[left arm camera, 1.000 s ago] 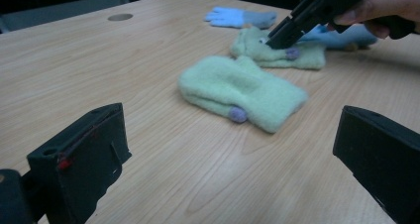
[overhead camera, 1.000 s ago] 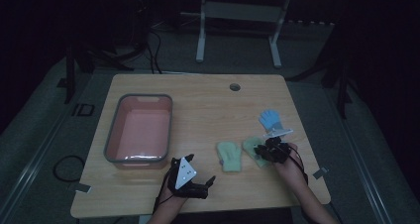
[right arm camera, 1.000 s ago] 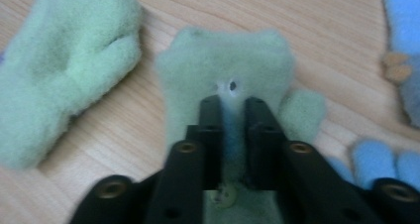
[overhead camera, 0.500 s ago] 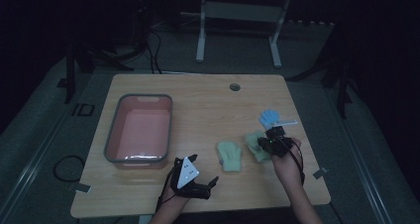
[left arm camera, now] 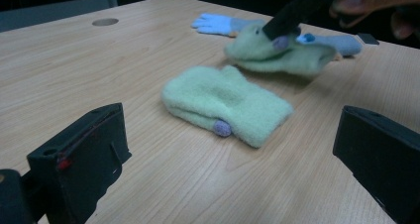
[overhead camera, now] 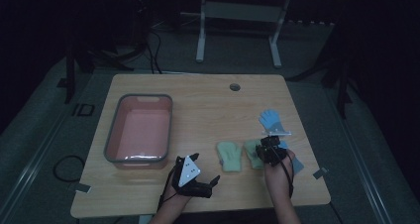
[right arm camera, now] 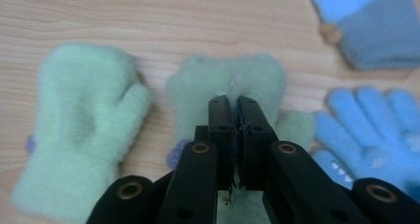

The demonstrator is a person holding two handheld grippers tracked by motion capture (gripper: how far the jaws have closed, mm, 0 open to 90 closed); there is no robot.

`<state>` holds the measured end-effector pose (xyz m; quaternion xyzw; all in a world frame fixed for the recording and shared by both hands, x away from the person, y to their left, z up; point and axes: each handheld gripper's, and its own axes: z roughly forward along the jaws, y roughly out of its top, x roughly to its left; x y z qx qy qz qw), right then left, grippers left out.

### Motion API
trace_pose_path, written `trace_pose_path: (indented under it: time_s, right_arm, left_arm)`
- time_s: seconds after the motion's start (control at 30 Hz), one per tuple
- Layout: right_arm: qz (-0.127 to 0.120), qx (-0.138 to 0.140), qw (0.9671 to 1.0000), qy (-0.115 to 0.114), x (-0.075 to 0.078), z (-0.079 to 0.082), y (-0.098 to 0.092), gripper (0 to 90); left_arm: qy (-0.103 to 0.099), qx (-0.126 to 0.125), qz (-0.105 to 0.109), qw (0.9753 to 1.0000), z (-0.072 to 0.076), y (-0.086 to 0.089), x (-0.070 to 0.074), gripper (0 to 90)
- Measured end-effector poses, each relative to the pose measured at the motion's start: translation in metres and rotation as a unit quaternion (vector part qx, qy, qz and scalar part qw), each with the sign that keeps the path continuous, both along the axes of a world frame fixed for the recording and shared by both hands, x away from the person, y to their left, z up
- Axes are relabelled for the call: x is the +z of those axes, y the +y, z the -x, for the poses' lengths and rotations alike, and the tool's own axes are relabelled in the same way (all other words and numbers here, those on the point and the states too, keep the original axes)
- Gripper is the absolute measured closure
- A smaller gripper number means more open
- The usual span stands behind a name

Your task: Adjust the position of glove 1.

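At the left of the wooden tabletop (overhead camera: 208, 105), a pink rectangular plastic basin with a grey rim (overhead camera: 139, 129) is standing with nothing inside. Near the front edge, the left hand-held gripper (overhead camera: 197, 180) is hovering with its jaws wide apart, holding nothing, and it is facing the first pale green fleece mitten (left arm camera: 225, 104). This mitten is lying flat, apart from the second one, its long axis running from the cuff near the person to the tip farther away.

Just to the right, the right hand-held gripper (right arm camera: 234, 101) is pressing its jaws together on the second pale green fleece mitten (right arm camera: 225, 80), pinching the fabric in the middle of the mitten's body. This mitten looks soft, light and floppy, so I think it will sag when lifted; a hold near the cuff may keep it straighter. At the far right, two blue knitted gloves (right arm camera: 366, 120) are lying near it.
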<state>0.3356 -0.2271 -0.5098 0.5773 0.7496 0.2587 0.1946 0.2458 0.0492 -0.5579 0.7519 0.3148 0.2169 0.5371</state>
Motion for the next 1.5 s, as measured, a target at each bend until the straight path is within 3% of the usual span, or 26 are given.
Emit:
trace_pose_path:
  time_s: [0.13,0.2,0.4,0.6,0.77,0.8,1.03,1.2,1.3,1.5]
  right_arm:
    - [0.002,-0.001,0.9997,0.025,-0.018,-0.003,0.003,85.0]
    - [0.005,-0.001,0.9998,0.022,-0.024,-0.002,0.004,83.9]
    - [-0.016,0.017,0.9996,0.018,-0.014,-0.003,-0.002,70.1]
    - [-0.022,0.047,0.9987,0.004,0.003,-0.006,-0.018,64.8]
    - [-0.02,0.09,0.9957,0.007,0.012,-0.009,-0.028,66.1]
    - [-0.015,0.112,0.9936,0.01,0.014,-0.012,-0.032,65.6]
    - [-0.016,0.168,0.9854,0.027,0.014,-0.015,-0.042,62.5]
    - [-0.034,0.185,0.982,0.022,0.026,-0.016,-0.047,62.5]
    - [-0.025,0.198,0.9796,0.021,0.031,-0.018,-0.047,62.6]
    - [-0.031,0.211,0.9766,0.025,0.026,-0.018,-0.045,62.3]
  left_arm:
    - [0.0,-0.002,-0.002,1.0,-0.001,-0.001,0.0,0.9]
    - [-0.003,-0.003,-0.004,1.0,-0.001,-0.001,0.0,0.9]
    - [-0.005,-0.001,-0.007,1.0,-0.001,0.001,0.001,0.9]
    - [-0.004,-0.001,-0.01,0.9999,-0.003,0.002,0.0,0.9]
    - [-0.004,-0.001,-0.014,0.9999,-0.004,0.002,-0.001,0.9]
    - [-0.005,-0.001,-0.016,0.9999,-0.003,0.001,-0.001,0.9]
    - [-0.003,0.008,-0.02,0.9998,-0.001,0.004,-0.002,0.8]
    - [0.0,0.016,-0.023,0.9996,0.0,0.006,-0.003,0.9]
    - [-0.001,0.019,-0.026,0.9995,0.003,0.007,-0.004,0.9]
    - [-0.001,0.027,-0.027,0.9993,0.008,0.011,-0.004,0.9]
